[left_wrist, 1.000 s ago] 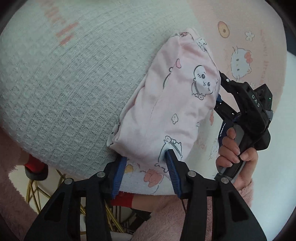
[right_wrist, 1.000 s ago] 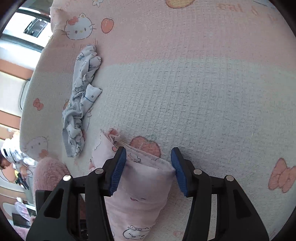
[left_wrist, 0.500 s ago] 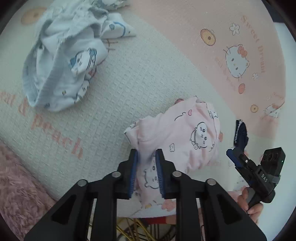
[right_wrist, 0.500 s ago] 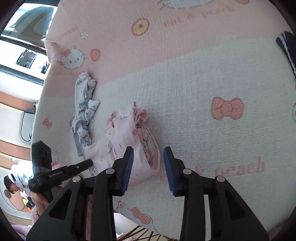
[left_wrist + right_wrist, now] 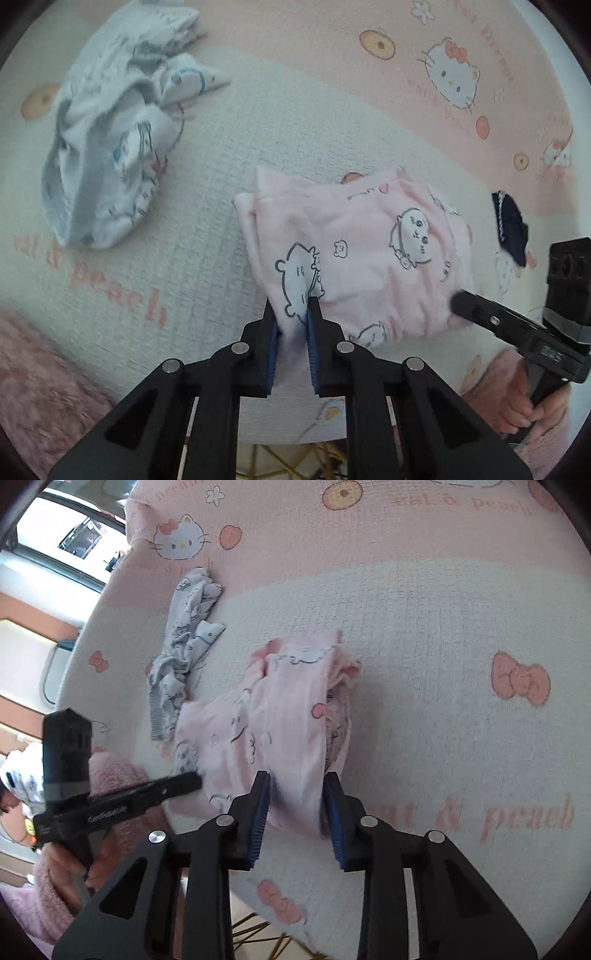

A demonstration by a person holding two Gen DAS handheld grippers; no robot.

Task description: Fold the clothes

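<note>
A folded pink garment [image 5: 369,251] with cartoon prints lies on the pink-and-cream printed cover [image 5: 207,206]. My left gripper [image 5: 291,306] is at its near left edge. The jaws are closing, with a fold of pink cloth pinched between the blue pads. The right gripper [image 5: 460,302] reaches the garment's right side, held by a hand. In the right wrist view the pink garment [image 5: 288,709] bunches up between the right gripper [image 5: 297,777], whose jaws are closing with cloth filling the gap. The left gripper [image 5: 192,779] touches its left side.
A crumpled white-and-blue garment [image 5: 107,147] lies to the left, also seen as the white-and-blue garment [image 5: 184,646]. A small dark navy item [image 5: 511,229] sits at the far right. The cover's near edge [image 5: 280,904] drops off over gold wire legs [image 5: 295,458]. A fluffy pink sleeve [image 5: 55,886] is close by.
Both pairs of jaws have narrowed onto the pink garment. Both views have pulled back, and the garment's near part is now gathered and lifted between the pads.
</note>
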